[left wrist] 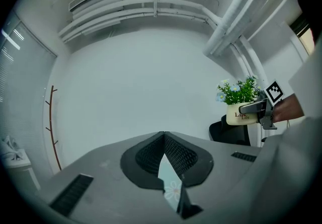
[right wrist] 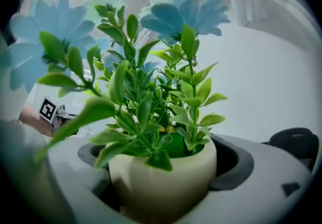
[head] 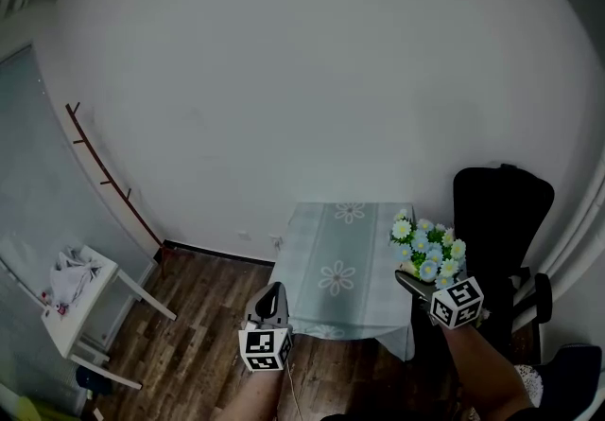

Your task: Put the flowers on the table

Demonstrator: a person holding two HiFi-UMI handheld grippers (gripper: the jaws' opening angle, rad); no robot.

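Note:
A cream pot of blue and white flowers with green leaves hangs in the air over the right edge of a small table covered in a pale blue flowered cloth. My right gripper is shut on the pot, whose sides sit between the dark pads. From the left gripper view the held pot shows off to the right, clear of any surface. My left gripper is shut and holds nothing; it hovers at the table's near left corner, and through the slit between its jaws a strip of the cloth shows.
A black office chair stands right of the table, close behind the flowers. A white side stand with crumpled cloth on it sits far left on the wooden floor. A thin brown rack leans on the white wall.

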